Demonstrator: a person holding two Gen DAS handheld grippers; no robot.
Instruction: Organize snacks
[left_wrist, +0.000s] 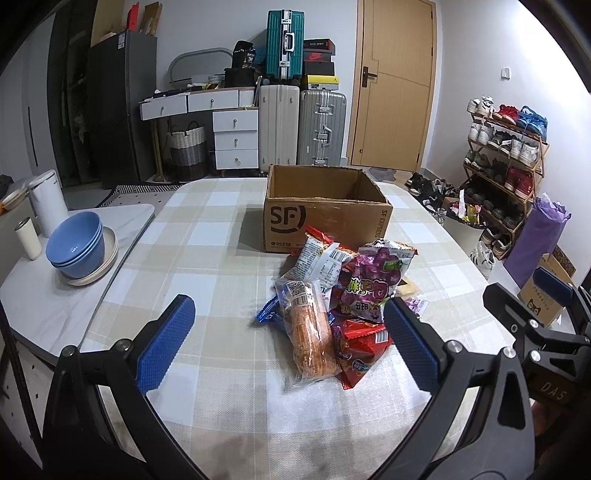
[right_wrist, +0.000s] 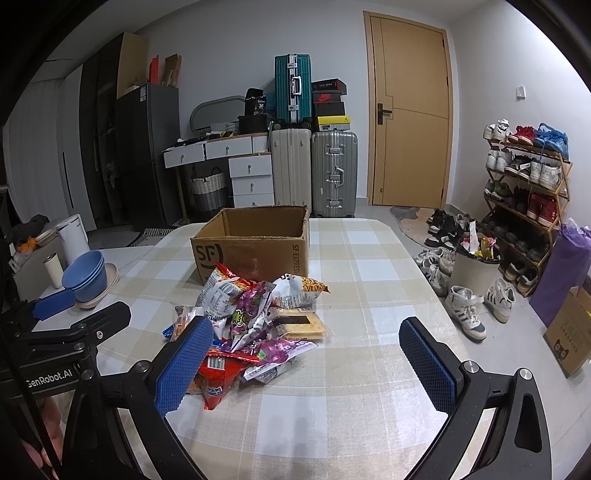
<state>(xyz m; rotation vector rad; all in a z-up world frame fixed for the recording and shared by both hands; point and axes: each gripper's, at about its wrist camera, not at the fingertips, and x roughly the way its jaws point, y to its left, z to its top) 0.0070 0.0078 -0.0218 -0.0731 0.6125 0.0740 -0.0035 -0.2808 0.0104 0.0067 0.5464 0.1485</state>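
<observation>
A heap of snack packets (left_wrist: 332, 295) (right_wrist: 255, 325) lies on the checked tablecloth, just in front of an open brown cardboard box (left_wrist: 325, 206) (right_wrist: 255, 240) marked SF. On top I see a clear pack with an orange corn cob (left_wrist: 310, 332), a purple candy bag (left_wrist: 373, 280) and red packets (left_wrist: 362, 343). My left gripper (left_wrist: 288, 339) hovers open above the near side of the heap, nothing between its blue pads. My right gripper (right_wrist: 306, 365) is open too, its left pad (right_wrist: 184, 365) over the heap's near left edge. The box looks empty inside.
Stacked blue bowls (left_wrist: 75, 245) on a plate, a white cup (left_wrist: 27, 238) and a white kettle (left_wrist: 48, 203) sit on a side counter at the left. Off the table's right edge are a shoe rack (right_wrist: 524, 184), a bin (right_wrist: 474, 266) and loose shoes.
</observation>
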